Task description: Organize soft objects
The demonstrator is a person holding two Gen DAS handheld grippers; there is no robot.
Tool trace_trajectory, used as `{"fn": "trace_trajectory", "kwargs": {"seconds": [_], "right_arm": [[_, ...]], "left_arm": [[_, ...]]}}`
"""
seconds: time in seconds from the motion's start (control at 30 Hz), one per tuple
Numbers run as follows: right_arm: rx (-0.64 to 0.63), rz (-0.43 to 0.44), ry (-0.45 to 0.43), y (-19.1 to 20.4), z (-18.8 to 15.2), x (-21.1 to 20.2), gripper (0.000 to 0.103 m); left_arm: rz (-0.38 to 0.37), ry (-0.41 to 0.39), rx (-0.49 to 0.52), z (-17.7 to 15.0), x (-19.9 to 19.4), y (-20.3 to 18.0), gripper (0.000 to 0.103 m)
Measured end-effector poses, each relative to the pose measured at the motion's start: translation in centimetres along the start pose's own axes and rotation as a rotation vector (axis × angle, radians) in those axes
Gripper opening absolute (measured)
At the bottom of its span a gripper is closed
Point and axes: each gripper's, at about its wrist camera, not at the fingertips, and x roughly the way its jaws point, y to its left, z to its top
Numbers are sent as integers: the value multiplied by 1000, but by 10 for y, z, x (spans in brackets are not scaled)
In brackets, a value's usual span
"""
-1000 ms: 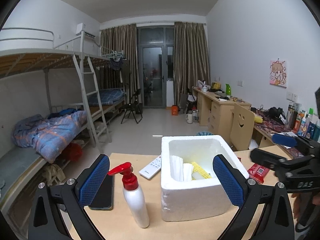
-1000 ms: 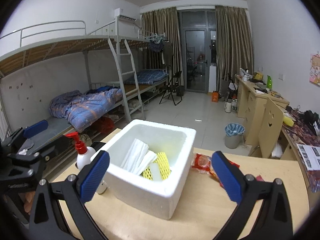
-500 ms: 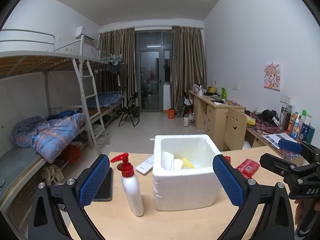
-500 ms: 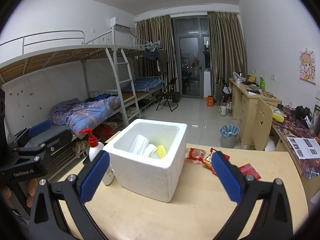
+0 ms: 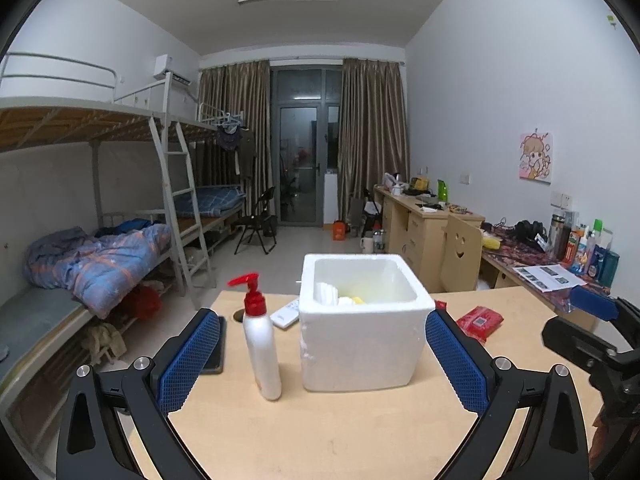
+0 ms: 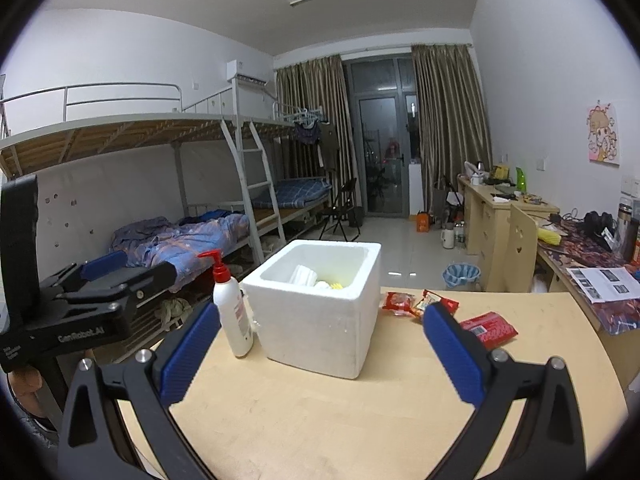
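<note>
A white foam box [image 5: 362,344] stands upright at the middle of the wooden table [image 5: 320,432], its top uncovered. Down inside it, near the left wall, lie white foam pieces [image 5: 326,292] and a yellow foam net [image 5: 357,301], only their tops showing over the rim.

From the box, at about nine o'clock and just beside it, a white pump bottle [image 5: 262,350] with a red head stands upright, apart from the box wall. At ten o'clock a white remote [image 5: 285,314] lies flat, partly hidden behind the bottle and box corner. Farther out at nine o'clock a dark phone [image 5: 214,354] lies near the table's left edge, half covered by the left finger pad. At two to three o'clock lie red snack packets [image 6: 486,328], the nearest one well apart from the box, two smaller ones [image 6: 412,304] close behind its right corner.

The left gripper [image 5: 322,364] hangs over the near table, jaws spread wide and empty, framing bottle and box. The right gripper [image 6: 320,354] is likewise released, holding nothing, the box between its blue pads [image 6: 454,358].
</note>
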Motion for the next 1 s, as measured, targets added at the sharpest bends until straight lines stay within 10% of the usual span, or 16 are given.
{"fn": "trace_trajectory", "kwargs": {"seconds": [1.0], "right_arm": [[21,63,-15,39,-97,-36,103]], "left_arm": [[31,-17,-86,-119,-49,26,103]]}}
